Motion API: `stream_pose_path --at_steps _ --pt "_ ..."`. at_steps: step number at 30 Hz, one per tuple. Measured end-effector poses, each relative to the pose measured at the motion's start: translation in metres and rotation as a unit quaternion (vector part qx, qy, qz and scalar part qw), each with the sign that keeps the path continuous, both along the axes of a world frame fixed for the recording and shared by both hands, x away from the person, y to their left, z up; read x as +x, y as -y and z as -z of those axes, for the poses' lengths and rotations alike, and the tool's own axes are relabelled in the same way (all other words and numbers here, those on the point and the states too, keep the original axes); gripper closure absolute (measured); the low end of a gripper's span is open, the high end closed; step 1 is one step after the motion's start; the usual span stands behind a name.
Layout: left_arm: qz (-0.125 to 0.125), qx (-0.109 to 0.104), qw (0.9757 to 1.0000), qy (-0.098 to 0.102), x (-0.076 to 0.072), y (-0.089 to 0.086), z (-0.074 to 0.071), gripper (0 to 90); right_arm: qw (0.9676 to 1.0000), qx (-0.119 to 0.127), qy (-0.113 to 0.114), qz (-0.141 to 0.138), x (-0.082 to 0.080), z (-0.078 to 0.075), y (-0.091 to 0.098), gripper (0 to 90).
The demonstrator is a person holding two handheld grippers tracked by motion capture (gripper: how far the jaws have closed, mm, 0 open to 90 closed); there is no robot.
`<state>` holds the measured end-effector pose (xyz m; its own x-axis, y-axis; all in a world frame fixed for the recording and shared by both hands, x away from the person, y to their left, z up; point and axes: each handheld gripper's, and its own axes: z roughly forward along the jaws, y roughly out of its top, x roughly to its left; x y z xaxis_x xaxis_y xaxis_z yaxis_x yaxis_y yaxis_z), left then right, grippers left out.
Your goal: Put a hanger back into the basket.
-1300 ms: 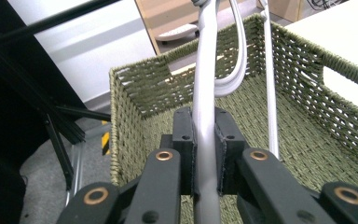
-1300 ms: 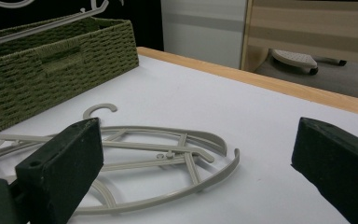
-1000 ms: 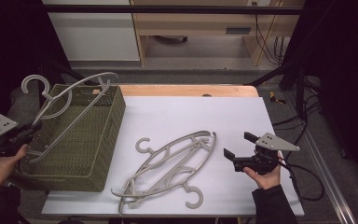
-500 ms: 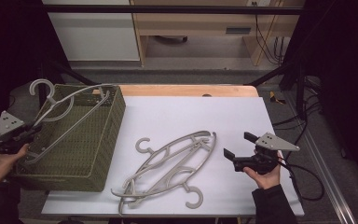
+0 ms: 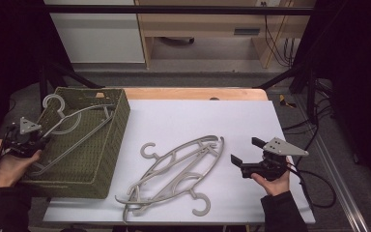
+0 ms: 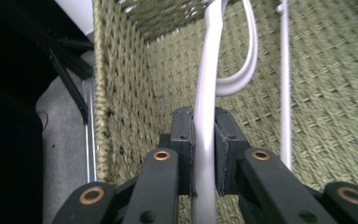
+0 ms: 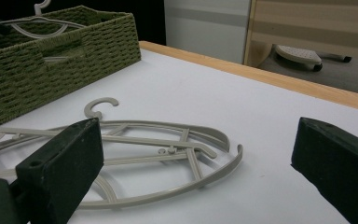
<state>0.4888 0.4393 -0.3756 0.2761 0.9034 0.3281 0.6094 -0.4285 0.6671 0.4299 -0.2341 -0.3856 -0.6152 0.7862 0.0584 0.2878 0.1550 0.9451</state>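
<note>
The left gripper [image 5: 35,141] has its black jaws clamped on a bar of the pale grey plastic hanger [image 6: 206,112], which lies tilted inside the olive woven basket [image 5: 107,145] (hook near the far-left rim). The right gripper [image 7: 193,177] hangs wide open, just beside the grey hangers [image 5: 176,172] stacked on the white table [image 5: 183,118].

Left gripper [image 6: 204,154] view: hanger [image 6: 209,93] cut off at top and bottom edges, lower run hidden behind the pads; basket [image 6: 135,93] weave blurred. Right gripper [image 7: 191,168] view: basket cropped at left edge, table hangers [image 7: 135,158] too. High view: forearms cut off at bottom; stacked hangers [image 5: 174,171] overlapping, count unclear.
</note>
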Motion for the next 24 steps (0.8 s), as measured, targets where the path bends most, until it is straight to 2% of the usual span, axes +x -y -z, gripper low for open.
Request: stream_pose_path --at_steps 1,6,8,11,13,15,18,19,24 --pt "-0.004 0.000 0.9999 -0.011 0.001 -0.002 0.001 79.6 1.0000 0.000 0.000 0.000 0.000 0.000 0.000 2.3" --pt "-0.020 0.014 0.9991 -0.035 0.005 -0.003 0.004 78.9 1.0000 -0.001 -0.002 -0.004 0.000 0.001 -0.001 2.3" --pt "-0.029 0.017 0.9986 -0.040 0.007 -0.003 0.005 75.9 1.0000 -0.003 -0.002 -0.004 0.001 0.001 -0.001 2.4" --pt "-0.035 0.017 0.9986 -0.037 0.006 -0.005 0.004 71.4 1.0000 -0.003 -0.002 -0.004 0.001 0.001 -0.001 2.3" --pt "-0.035 0.001 0.9993 -0.014 0.002 -0.007 -0.002 67.5 1.0000 -0.002 -0.002 -0.004 0.000 0.000 0.000 2.4" --pt "-0.031 -0.003 0.9995 0.005 -0.002 -0.006 -0.008 60.5 1.0000 -0.001 -0.002 -0.002 0.001 0.000 0.000 2.4" --pt "-0.021 -0.021 0.9988 0.038 -0.008 -0.003 -0.017 50.1 1.0000 0.000 -0.002 -0.002 0.000 0.000 0.000 2.4" --pt "-0.013 -0.035 0.9982 0.047 -0.010 -0.001 -0.022 47.4 1.0000 0.000 -0.002 -0.001 0.000 0.000 0.000 2.5" --pt "0.017 -0.077 0.9951 0.061 -0.015 0.014 -0.034 35.6 1.0000 0.000 -0.001 -0.001 0.000 0.000 0.001 2.5"
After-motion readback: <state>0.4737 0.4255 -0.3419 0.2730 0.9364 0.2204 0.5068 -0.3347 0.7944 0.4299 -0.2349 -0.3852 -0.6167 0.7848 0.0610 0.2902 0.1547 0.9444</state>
